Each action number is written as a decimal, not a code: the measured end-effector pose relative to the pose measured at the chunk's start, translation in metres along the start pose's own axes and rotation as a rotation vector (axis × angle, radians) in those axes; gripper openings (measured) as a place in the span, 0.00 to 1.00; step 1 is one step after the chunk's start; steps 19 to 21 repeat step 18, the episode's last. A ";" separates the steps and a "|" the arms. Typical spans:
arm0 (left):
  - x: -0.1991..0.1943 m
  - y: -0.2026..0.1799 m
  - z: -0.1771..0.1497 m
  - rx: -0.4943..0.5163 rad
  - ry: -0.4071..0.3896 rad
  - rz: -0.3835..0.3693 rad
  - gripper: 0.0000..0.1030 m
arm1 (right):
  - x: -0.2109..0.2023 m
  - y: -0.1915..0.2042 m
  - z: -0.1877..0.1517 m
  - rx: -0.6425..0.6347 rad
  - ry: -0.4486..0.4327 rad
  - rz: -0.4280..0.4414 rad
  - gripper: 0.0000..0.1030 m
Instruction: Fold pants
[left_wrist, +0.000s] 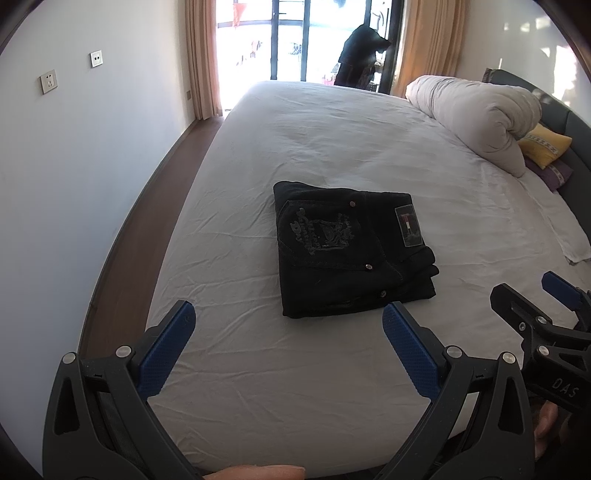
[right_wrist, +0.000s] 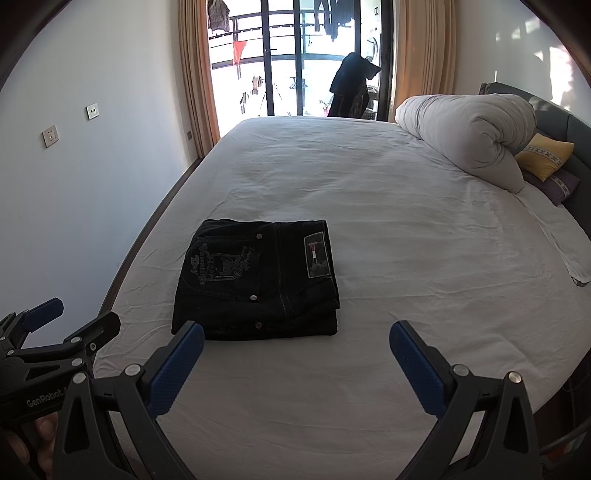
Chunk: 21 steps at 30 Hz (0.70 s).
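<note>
Pants (left_wrist: 351, 251) folded, ahead of both spread jaws

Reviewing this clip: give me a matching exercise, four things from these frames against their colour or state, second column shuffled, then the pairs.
Column 1:
1. pants
2. rolled duvet
3. left gripper
4. small pillow

Column 2:
A. yellow, beside the headboard
B. black, folded into a compact stack on the sheet
C. jaws open, holding nothing
D. off-white, bundled at the head of the bed

Pairs: 1-B, 2-D, 3-C, 4-A
</note>
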<state>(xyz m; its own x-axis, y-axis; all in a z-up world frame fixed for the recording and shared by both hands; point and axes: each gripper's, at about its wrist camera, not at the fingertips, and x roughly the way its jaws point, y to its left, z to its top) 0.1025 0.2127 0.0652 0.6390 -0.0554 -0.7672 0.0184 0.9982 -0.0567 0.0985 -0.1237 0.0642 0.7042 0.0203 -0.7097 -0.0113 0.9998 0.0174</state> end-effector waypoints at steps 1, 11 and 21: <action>0.000 0.001 0.000 -0.001 0.002 0.002 1.00 | 0.000 -0.001 -0.001 0.001 0.002 -0.004 1.00; 0.005 0.005 0.000 -0.007 0.019 0.005 1.00 | 0.000 -0.004 -0.003 0.002 0.010 -0.010 1.00; 0.008 0.007 0.000 -0.009 0.022 0.008 1.00 | 0.000 -0.006 -0.005 0.000 0.020 -0.007 1.00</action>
